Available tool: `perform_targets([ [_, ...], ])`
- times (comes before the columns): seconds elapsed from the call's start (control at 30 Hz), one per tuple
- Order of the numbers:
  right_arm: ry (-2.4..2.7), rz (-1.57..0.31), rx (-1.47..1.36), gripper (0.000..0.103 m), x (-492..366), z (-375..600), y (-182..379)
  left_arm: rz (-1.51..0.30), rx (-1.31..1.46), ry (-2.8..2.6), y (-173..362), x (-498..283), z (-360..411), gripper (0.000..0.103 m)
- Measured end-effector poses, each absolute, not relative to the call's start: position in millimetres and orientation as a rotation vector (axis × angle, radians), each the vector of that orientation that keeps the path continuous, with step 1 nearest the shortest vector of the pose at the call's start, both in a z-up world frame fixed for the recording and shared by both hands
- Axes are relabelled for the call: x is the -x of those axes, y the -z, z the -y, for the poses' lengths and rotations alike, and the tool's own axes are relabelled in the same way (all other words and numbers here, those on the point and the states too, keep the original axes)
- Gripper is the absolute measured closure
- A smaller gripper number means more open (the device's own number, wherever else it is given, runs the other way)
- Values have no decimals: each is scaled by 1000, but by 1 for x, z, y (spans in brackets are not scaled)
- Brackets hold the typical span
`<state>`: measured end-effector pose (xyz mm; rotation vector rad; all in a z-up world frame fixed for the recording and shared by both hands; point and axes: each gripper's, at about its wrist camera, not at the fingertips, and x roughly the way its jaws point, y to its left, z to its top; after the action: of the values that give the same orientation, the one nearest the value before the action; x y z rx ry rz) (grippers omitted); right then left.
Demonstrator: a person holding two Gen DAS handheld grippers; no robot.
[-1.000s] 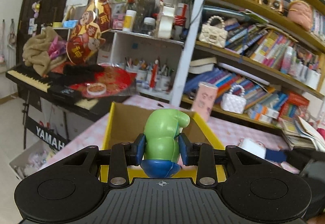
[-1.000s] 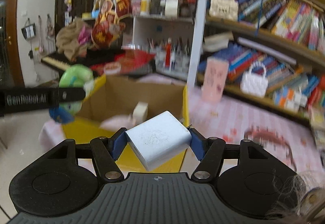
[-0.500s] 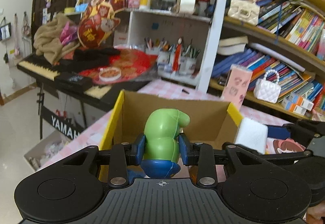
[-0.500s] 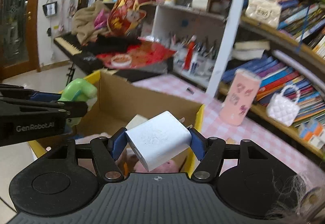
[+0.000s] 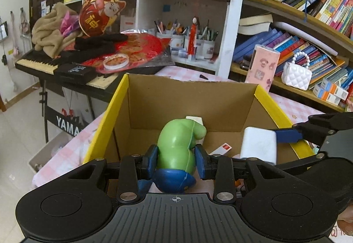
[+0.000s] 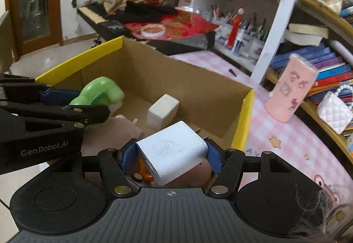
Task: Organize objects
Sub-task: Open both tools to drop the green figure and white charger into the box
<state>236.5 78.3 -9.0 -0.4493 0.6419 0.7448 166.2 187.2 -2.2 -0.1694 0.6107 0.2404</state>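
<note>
Two grippers are hanging over the open yellow-rimmed cardboard box point(image 6: 240, 110), staged for a drop inside. Left gripper point(image 5: 176, 162) is pinching the green-and-blue rubbery toy figure point(image 5: 178, 150); right gripper point(image 6: 171, 154) is clamping the white plastic charger block point(image 6: 172, 148), both above the box floor.

The green toy point(image 5: 178, 146) hides part of the box floor point(image 5: 220, 139).

The open brown cardboard box with yellow rims point(image 6: 245, 108) has bare floor along its far wall and right side. On its floor a cream rectangular block point(image 6: 162, 110) stands near the middle, and a soft pink cloth-like mass point(image 6: 114, 130) fills the near part. Right of the box, the pink checked tablecloth point(image 6: 275, 132) lies open up to the tall pink printed carton point(image 6: 291, 93).
</note>
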Motion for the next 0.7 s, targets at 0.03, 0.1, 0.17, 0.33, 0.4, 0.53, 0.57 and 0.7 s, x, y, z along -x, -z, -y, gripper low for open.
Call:
perform_targets([
  [0.03,-751,-653,453,40,-238,-80,10,-611,170,-239,3,-167,-188,68],
  [0.1,-752,-670,465,40,-241,-84,11,-611,166,-235,5,-169,-189,68],
  [0.17,-757,-687,486,40,-242,-88,11,-612,159,-234,6,-171,-189,68],
  [0.33,-759,-698,494,40,-243,-88,12,-593,152,-237,7,-172,-186,64],
  [0.4,-744,-686,485,39,-242,-87,12,-574,171,-227,7,-168,-188,56],
  [0.53,-725,-659,452,35,-238,-83,10,-511,211,-210,2,-158,-188,38],
  [0.57,-716,-647,445,32,-236,-83,9,-493,210,-204,0,-154,-187,37],
  [0.7,-687,-581,409,29,-220,-75,-1,-433,178,-174,-14,-141,-180,29],
])
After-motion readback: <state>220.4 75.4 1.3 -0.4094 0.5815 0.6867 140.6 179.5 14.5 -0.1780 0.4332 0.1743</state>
